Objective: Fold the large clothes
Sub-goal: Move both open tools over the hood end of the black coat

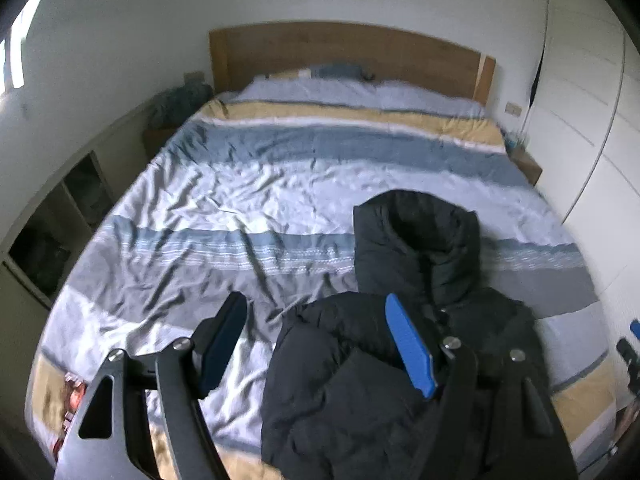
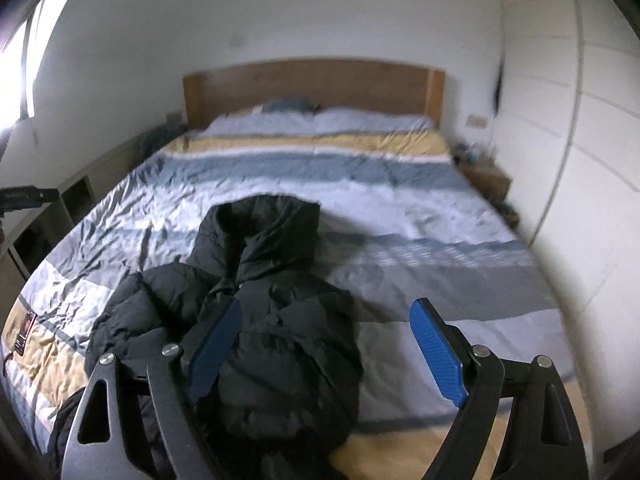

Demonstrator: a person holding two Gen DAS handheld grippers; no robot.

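A black hooded puffer jacket [image 1: 392, 364] lies crumpled on the near part of the striped bed cover [image 1: 248, 208], hood pointing toward the headboard. In the left wrist view my left gripper [image 1: 316, 344] hangs above the jacket's left edge, jaws wide apart, nothing between the blue pads [image 1: 408, 344]. In the right wrist view the same jacket [image 2: 256, 320] fills the lower left. My right gripper [image 2: 326, 352] stands open above the jacket's right side, its left pad [image 2: 212, 348] over the fabric, its right pad over the bed cover [image 2: 440, 240]. Neither gripper holds anything.
A wooden headboard [image 1: 344, 56] and pillows close the far end. White wardrobe doors [image 1: 592, 128] run along the right, low open shelving [image 1: 60, 224] along the left. Small nightstands [image 2: 486, 178] flank the bed. The other gripper's tip [image 1: 630, 344] shows at the right edge.
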